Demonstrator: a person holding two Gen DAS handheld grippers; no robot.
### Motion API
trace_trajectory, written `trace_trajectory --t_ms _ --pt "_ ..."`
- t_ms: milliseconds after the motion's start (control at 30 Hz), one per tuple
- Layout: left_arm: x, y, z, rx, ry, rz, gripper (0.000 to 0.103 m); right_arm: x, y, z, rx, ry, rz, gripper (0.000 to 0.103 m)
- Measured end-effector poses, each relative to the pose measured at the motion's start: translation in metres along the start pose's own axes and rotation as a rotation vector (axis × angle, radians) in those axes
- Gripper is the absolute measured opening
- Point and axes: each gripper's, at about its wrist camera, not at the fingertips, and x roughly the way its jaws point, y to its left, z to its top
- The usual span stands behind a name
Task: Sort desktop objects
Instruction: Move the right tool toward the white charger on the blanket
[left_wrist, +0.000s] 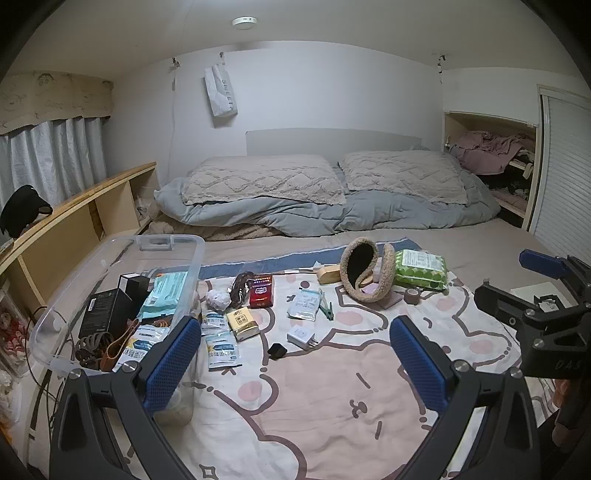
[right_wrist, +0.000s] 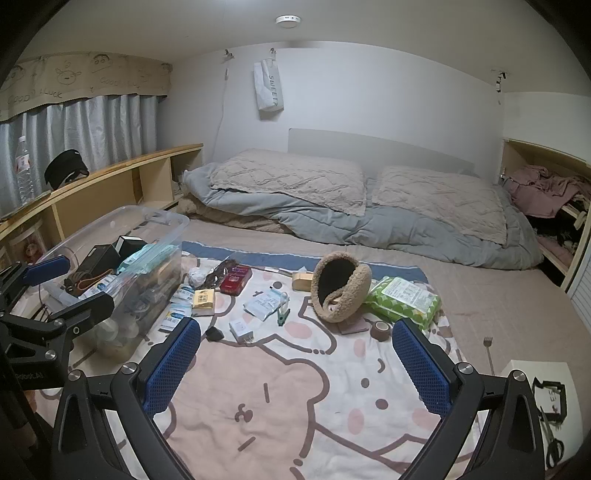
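Small items lie scattered on a cartoon-print blanket (left_wrist: 332, 398) on a bed: a red box (left_wrist: 261, 291), a yellow packet (left_wrist: 242, 323), a white charger (left_wrist: 301, 338), a small black object (left_wrist: 276, 351), fuzzy tan earmuffs (left_wrist: 364, 269), a green wipes pack (left_wrist: 421, 269) and a tape roll (left_wrist: 410, 296). A clear plastic bin (left_wrist: 177, 245) at the left holds boxes, packets and hair ties. My left gripper (left_wrist: 293, 336) hovers open above the blanket beside the bin, with nothing between its fingers. My right gripper (right_wrist: 295, 336) is open and empty too, over the blanket's front.
Pillows (left_wrist: 262, 179) and a grey duvet (left_wrist: 332, 212) are piled at the bed's far end. A wooden shelf (left_wrist: 74, 206) runs along the left with a black cap (right_wrist: 66, 166) and a water bottle (right_wrist: 24, 170). A white box (right_wrist: 546, 373) and scissors (right_wrist: 552, 439) lie at the right.
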Motion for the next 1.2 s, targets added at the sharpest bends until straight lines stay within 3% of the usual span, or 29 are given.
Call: trace_trajectory --t_ms 467,767,900,1200 --pt "0.000 -0.001 0.005 -0.010 -0.033 -0.008 0.103 0.002 -0.001 -0.002 0.004 0.000 -0.001 0.103" --pt "0.008 0.002 0.037 0.020 -0.089 0.030 0.103 0.010 -0.017 0.012 -0.012 -0.032 -0.022 0.103" --pt "0.019 0.001 0.050 0.054 -0.114 0.062 0.103 0.020 -0.027 0.023 -0.005 -0.033 -0.030 0.103" --pt "0.061 0.003 0.070 0.042 -0.106 0.034 0.103 0.055 -0.051 0.046 0.029 -0.080 -0.070 0.103"
